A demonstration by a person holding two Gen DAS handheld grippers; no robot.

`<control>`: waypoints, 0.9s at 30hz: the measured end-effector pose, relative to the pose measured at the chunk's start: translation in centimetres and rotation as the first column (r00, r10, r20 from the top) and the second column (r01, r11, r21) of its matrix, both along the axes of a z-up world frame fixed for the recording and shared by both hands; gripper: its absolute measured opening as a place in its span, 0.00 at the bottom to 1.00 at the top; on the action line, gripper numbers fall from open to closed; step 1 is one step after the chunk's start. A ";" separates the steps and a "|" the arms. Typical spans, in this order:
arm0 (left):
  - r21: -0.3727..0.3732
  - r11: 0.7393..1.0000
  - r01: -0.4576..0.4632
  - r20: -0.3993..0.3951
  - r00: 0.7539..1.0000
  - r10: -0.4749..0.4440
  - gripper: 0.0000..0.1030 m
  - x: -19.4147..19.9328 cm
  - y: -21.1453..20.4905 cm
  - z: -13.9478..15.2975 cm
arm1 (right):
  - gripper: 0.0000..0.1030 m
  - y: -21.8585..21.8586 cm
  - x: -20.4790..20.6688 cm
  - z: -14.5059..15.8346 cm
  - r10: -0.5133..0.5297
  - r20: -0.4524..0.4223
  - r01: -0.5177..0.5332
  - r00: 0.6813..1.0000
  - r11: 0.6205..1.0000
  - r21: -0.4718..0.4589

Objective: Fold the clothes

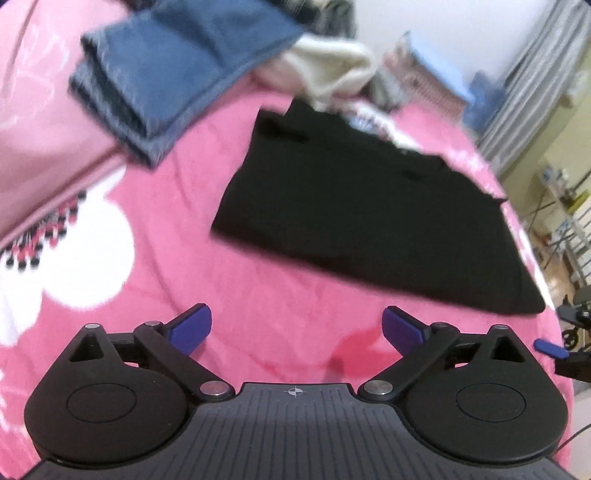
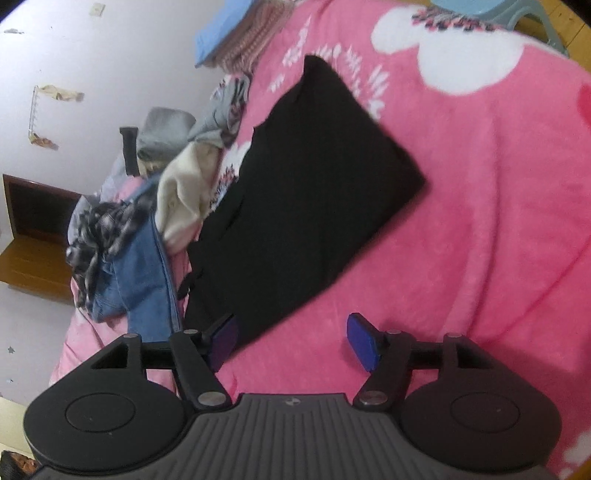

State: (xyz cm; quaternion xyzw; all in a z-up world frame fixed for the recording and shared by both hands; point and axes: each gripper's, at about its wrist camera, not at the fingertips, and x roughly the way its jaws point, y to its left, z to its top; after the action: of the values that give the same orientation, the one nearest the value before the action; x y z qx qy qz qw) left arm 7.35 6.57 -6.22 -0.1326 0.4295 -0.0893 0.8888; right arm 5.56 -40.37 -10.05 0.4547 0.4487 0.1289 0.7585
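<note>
A black garment (image 1: 373, 218) lies folded flat on the pink blanket (image 1: 280, 332), ahead and slightly right of my left gripper (image 1: 297, 328). That gripper hovers over bare blanket with its jaws wide and nothing between the blue pads (image 1: 192, 326). In the right wrist view the same black garment (image 2: 306, 206) stretches away from my right gripper (image 2: 293, 343), which is open; its left pad (image 2: 223, 341) sits at the garment's near corner, and only pink blanket shows between the pads. The tip of the right gripper (image 1: 552, 349) peeks in at the left wrist view's right edge.
Folded blue jeans (image 1: 173, 74) and a cream garment (image 1: 332, 70) lie beyond the black one. A heap of unfolded clothes (image 2: 122, 229), jeans, plaid and grey pieces, lines the bed's wall side. A blue-covered pillow (image 2: 229, 33) sits at the head. The bed edge (image 1: 546, 280) drops to the floor at right.
</note>
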 end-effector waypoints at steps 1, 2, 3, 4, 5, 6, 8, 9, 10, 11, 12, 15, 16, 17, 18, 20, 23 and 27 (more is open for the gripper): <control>-0.011 1.000 0.003 0.010 1.000 -0.003 0.92 0.0 0.1 -0.1 | 0.66 0.4 0.1 -0.2 0.006 -0.005 -0.006 1.000 1.000 0.000; -0.033 0.999 0.004 0.013 1.000 -0.003 0.92 0.0 0.2 -0.4 | 0.66 0.6 0.2 -0.3 0.012 -0.007 -0.011 1.000 1.000 0.003; -0.058 0.998 0.001 0.011 1.000 0.000 0.91 0.1 0.4 -0.7 | 0.66 0.9 0.3 -0.5 0.017 -0.008 -0.017 1.000 1.000 0.007; -0.086 0.996 -0.005 0.008 1.000 0.005 0.86 0.1 0.7 -1.0 | 0.66 1.0 0.5 -0.7 0.017 -0.011 -0.017 1.000 1.000 0.015; -0.112 0.994 -0.015 0.004 1.000 0.015 0.81 0.2 0.9 -1.3 | 0.66 1.2 0.7 -1.0 0.017 -0.014 -0.016 1.000 1.000 0.023; -0.131 0.991 -0.027 -0.003 1.000 0.027 0.70 0.4 1.0 -1.7 | 0.66 1.2 0.9 -1.4 0.010 -0.022 -0.010 1.000 0.999 0.032; -0.168 0.984 -0.053 -0.014 0.999 0.051 0.60 0.8 1.4 -2.4 | 0.66 1.0 1.2 -2.2 -0.007 -0.040 0.009 0.999 0.999 0.041; -0.185 0.980 -0.069 -0.014 0.998 0.067 0.54 1.2 1.7 -2.7 | 0.64 0.8 1.4 -2.6 -0.019 -0.048 0.021 0.999 0.999 0.042; -0.207 0.974 -0.086 -0.016 0.996 0.085 0.53 1.5 2.0 -2.9 | 0.61 0.6 1.6 -3.0 -0.031 -0.057 0.033 0.998 0.999 0.043; -0.245 0.964 -0.108 -0.023 0.994 0.106 0.52 1.8 2.4 -3.2 | 0.59 0.2 1.8 -3.4 -0.045 -0.061 0.048 0.997 0.997 0.055; -0.285 0.949 -0.135 -0.035 0.991 0.131 0.52 2.2 2.9 -3.5 | 0.57 -0.3 1.9 -3.7 -0.058 -0.064 0.063 0.996 0.996 0.067; -0.416 0.880 -0.231 -0.088 0.973 0.214 0.52 3.3 4.5 -4.5 | 0.52 -2.0 2.4 -4.2 -0.126 -0.072 0.132 0.989 0.988 0.085; -0.446 0.858 -0.255 -0.103 0.967 0.234 0.52 3.7 4.9 -4.9 | 0.51 -2.6 2.4 -4.3 -0.154 -0.072 0.161 0.985 0.982 0.096; -0.475 0.835 -0.279 -0.119 0.960 0.253 0.52 4.0 5.2 -5.2 | 0.50 -3.0 2.5 -4.4 -0.172 -0.074 0.179 0.982 0.979 0.100; -0.495 0.817 -0.296 -0.130 0.955 0.268 0.50 4.4 5.5 -5.4 | 0.47 -3.3 2.5 -4.5 -0.191 -0.076 0.198 0.979 0.975 0.100; -0.493 0.817 -0.300 -0.121 0.953 0.277 0.45 4.9 5.4 -5.6 | 0.45 -3.8 2.5 -4.6 -0.226 -0.079 0.233 0.971 0.967 0.101; -0.467 0.834 -0.294 -0.103 0.955 0.279 0.36 5.5 5.0 -5.6 | 0.42 -4.3 2.6 -4.9 -0.259 -0.081 0.266 0.962 0.959 0.100; -0.465 0.826 -0.318 -0.105 0.946 0.305 0.21 5.9 5.0 -5.9 | 0.41 -4.6 3.0 -5.0 -0.288 -0.075 0.295 0.955 0.951 0.095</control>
State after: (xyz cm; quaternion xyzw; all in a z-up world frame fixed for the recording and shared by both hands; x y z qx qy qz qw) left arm 13.21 11.57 -12.09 -0.4163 0.3783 -0.0442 0.8256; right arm 8.57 -44.93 -15.03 0.5591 0.3920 0.0252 0.7301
